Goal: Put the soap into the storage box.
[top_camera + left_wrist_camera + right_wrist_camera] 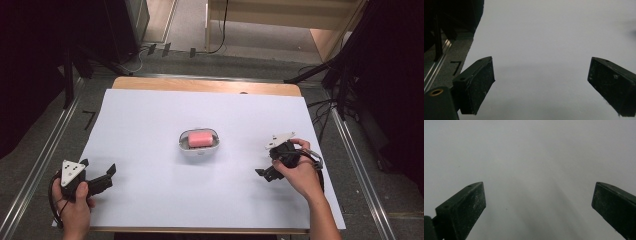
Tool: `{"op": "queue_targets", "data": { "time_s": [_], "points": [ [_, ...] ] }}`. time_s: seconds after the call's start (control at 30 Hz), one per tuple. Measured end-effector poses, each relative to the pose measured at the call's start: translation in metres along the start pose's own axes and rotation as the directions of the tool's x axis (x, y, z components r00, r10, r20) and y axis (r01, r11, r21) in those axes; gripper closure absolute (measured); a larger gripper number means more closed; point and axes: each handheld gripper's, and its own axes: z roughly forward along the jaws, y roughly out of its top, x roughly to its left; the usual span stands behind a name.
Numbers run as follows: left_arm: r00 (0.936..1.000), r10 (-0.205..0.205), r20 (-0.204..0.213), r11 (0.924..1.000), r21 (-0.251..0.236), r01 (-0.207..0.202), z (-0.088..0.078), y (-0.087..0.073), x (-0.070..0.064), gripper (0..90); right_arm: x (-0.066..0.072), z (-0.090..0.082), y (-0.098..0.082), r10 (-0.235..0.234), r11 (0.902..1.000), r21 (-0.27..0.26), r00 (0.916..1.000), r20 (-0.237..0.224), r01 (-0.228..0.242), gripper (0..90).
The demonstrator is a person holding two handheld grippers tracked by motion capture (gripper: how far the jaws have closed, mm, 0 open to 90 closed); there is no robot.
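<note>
- Both grippers were seen resting low at the near edge of the table: the left gripper [97, 170] was held at the near left corner, the right gripper [267, 162] near the right side, tilted inward and downward.
- Jaws of the left gripper [541, 82] were spread wide with nothing between them, over plain white sheet.
- Jaws of the right gripper [539, 205] were likewise spread wide and empty, pointed at the sheet.
- A smooth white sheet [150, 125] was laid over the wooden table [205, 85], whose bare far edge was left uncovered.
- The left hand [75, 210] was wrapped around its gripper from behind; the right hand [300, 175] was closed over its gripper from above, the wrist bent.
- A rounded white dish [182, 145] was placed at the middle of the sheet, well apart from both grippers.
- A pink, rounded block [200, 139], soft-edged like soap, was held inside that dish.
</note>
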Motion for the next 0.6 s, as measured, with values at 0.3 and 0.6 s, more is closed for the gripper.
{"op": "queue_targets", "data": {
  "time_s": [0.3, 0.6],
  "points": [
    [1.0000, 0.001, 0.001, 1.0000, 0.000, -0.001, 0.000, 0.000, 0.000, 7.6, -0.005, -0.007, -0.030, 0.047, 0.9984, -0.032, 0.9983, 0.033, -0.046, 0.0],
    [1.0000, -0.001, -0.003, 1.0000, -0.003, 0.001, -0.001, 0.000, 0.000, 7.6, -0.008, -0.014, -0.064, 0.107, 0.9906, -0.092, 0.9923, 0.061, -0.101, 0.0]
  ]
}}
